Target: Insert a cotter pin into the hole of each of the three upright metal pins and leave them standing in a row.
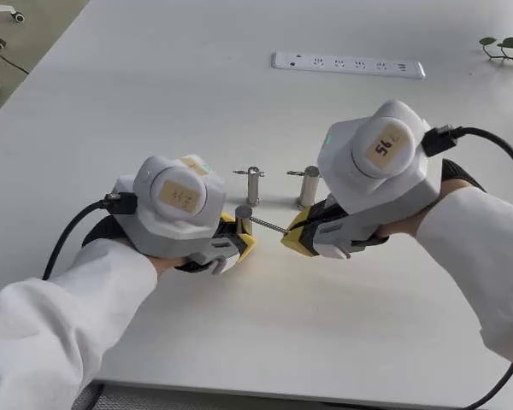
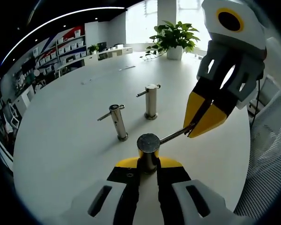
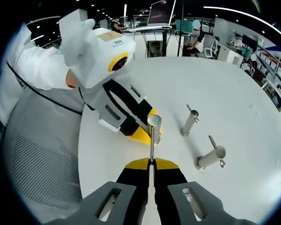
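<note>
Steel and stubby, the short cylindrical metal pin (image 2: 149, 145) stands upright at the near side of the white counter (image 1: 239, 342), clamped low down by the yellow-tipped left gripper (image 2: 149, 165). A thin silver cotter pin (image 2: 175, 134) reaches its head from the side, its far end pinched tight in the right gripper (image 2: 203, 119). Just behind stand a second upright metal pin (image 1: 254, 185) and a third upright metal pin (image 1: 309, 188), each with a cotter pin across its top. A white power strip (image 1: 348, 64) lies well beyond.
</note>
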Demonstrator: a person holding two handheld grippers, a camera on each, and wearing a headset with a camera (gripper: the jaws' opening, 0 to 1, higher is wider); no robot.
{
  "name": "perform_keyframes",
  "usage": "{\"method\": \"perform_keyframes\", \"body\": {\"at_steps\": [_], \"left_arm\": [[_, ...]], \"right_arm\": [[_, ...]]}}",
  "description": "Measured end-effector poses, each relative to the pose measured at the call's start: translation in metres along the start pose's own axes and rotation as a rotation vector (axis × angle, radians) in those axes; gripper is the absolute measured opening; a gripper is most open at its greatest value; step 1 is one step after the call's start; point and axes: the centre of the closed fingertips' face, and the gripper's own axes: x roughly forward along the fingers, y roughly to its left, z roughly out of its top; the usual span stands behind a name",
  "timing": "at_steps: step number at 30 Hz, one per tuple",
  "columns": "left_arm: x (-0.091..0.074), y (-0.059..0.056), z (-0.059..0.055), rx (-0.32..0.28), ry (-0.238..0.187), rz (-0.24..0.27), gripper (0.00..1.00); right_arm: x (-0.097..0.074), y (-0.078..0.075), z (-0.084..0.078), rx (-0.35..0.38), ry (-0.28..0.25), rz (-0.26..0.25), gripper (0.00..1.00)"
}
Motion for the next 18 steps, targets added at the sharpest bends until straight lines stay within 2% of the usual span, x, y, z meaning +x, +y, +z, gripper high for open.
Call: {"method": "perform_keyframes", "body": {"at_steps": [7,18], "left_arm": [[-0.0012,-0.0008,-0.0031,-0.001,0.012,-0.001,0.12],[-0.0035,-0.002,-0.0024,0.001,0.014,-0.001,0.12]], "right_arm": [[-0.0061,0.0015,0.0072,-0.01,-0.018,-0.016,0.0],[-0.0013,0.0035,0.0026,-0.006,-0.003,-0.03,0.0]]}}
